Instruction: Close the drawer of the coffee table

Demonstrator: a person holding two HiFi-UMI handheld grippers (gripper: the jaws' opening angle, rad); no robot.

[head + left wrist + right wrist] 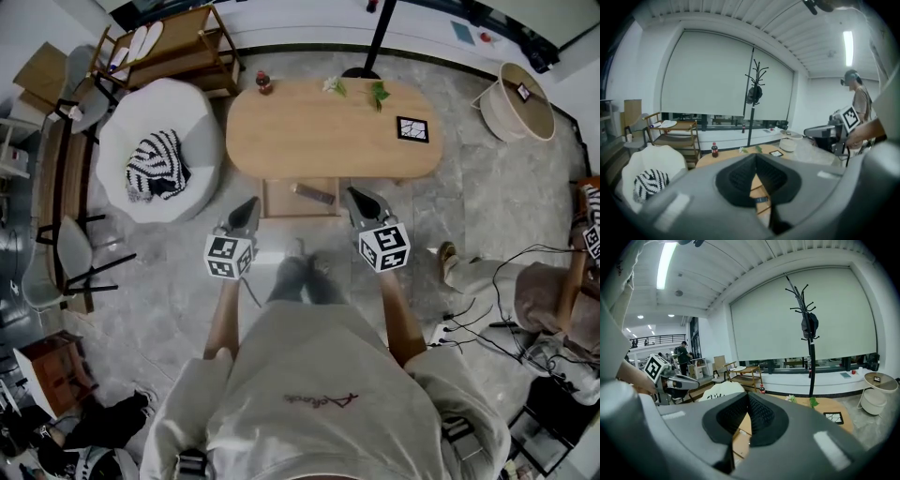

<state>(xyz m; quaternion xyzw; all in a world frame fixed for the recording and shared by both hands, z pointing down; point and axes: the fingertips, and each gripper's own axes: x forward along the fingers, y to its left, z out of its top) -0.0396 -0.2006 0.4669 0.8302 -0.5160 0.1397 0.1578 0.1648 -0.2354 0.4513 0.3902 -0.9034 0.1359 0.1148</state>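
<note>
I read the head view from above the person (309,394), facing steeply down on the table (319,141) and floor (487,202). Each gripper view rides low behind its own jaws, near the table's front edge, facing about level across it toward the blind (712,75). All three share table and bottle (714,150); both gripper views share the coat stand (753,103).

drawer (281,200): pulled open (shallow, wooden); coffee table (319,136): oval, wood
</note>
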